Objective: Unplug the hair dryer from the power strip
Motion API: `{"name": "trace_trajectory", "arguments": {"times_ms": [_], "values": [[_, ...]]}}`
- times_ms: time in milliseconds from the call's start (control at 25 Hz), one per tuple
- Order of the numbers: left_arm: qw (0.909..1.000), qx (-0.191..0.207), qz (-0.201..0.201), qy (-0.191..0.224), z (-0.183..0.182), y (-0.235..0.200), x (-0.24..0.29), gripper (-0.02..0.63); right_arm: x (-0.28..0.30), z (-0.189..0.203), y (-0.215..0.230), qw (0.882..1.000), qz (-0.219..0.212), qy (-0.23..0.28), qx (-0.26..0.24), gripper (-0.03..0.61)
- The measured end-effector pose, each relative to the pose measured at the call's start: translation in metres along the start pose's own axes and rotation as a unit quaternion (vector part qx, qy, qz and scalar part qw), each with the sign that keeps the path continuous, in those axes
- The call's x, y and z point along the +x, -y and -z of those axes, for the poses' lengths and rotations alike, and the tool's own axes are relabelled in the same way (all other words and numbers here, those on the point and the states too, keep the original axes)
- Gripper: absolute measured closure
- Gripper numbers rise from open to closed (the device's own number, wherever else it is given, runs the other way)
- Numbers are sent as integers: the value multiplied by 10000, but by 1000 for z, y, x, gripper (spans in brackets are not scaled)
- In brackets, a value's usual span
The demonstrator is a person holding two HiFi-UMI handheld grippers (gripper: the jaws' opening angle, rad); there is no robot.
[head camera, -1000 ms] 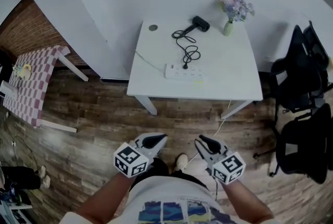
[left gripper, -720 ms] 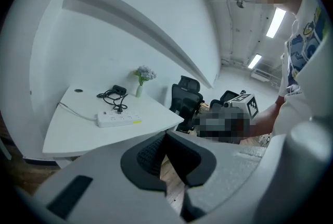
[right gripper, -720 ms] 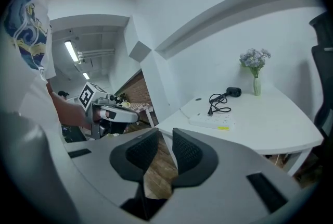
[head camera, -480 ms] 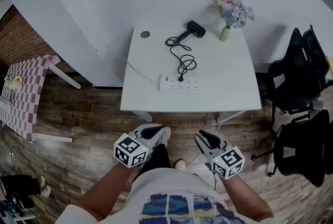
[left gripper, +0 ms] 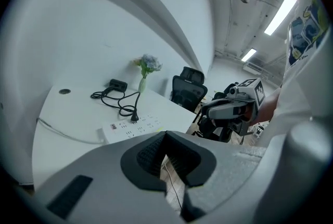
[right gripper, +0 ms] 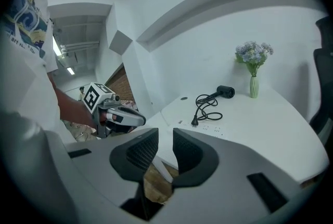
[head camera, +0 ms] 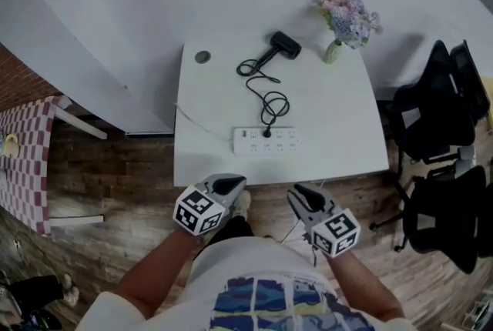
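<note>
The hair dryer lies near the back edge of the white table, a little right of the middle. Its black cord runs in loose loops toward the front. The plug at the end of the cord sits in a socket of the power strip, so the dryer is not yet unplugged. The strip lies flat along the front edge, about midway between the front corners. Its own white cable leads off toward the left edge.

A vase of flowers stands at the back right corner. A round grommet is set in the top near the back left corner.

Both claws are off the table, over the wood floor just short of the front edge, and well apart from the strip. The left claw is clenched: in the left gripper view its pads meet at the tips, with only floor showing in the gap behind them. The right claw is released, its pads standing apart with a clear gap and nothing in it. Each points toward the table.

Black chairs stand beyond the right edge.
</note>
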State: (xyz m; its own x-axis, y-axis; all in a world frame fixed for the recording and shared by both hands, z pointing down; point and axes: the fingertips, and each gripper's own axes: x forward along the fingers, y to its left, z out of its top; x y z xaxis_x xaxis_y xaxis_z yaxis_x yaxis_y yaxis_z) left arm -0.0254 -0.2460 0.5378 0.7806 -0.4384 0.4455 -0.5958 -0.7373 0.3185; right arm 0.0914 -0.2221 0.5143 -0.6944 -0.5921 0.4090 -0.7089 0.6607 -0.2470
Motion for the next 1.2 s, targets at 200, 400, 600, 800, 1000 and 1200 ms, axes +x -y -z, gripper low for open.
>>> {"name": "trace_trajectory", "arguments": {"times_ms": [200, 400, 600, 800, 1000, 1200], "values": [[9997, 55, 177, -174, -2, -34, 19, 612, 34, -10, 17, 9998, 121, -145, -21, 503], [9987, 130, 338, -372, 2, -63, 37, 612, 65, -17, 31, 9993, 248, -256, -73, 495], [9967, 232, 504, -592, 7, -88, 52, 612, 97, -21, 46, 9986, 384, -364, -56, 491], [9932, 365, 683, -869, 16, -105, 68, 612, 124, -15, 64, 9973, 529, -515, -28, 489], [9886, 517, 829, -1148, 25, -116, 79, 612, 146, -15, 81, 9955, 668, -674, 51, 482], [9851, 633, 948, -1288, 34, -125, 88, 612, 167, -15, 95, 9945, 720, -750, 155, 475]]}}
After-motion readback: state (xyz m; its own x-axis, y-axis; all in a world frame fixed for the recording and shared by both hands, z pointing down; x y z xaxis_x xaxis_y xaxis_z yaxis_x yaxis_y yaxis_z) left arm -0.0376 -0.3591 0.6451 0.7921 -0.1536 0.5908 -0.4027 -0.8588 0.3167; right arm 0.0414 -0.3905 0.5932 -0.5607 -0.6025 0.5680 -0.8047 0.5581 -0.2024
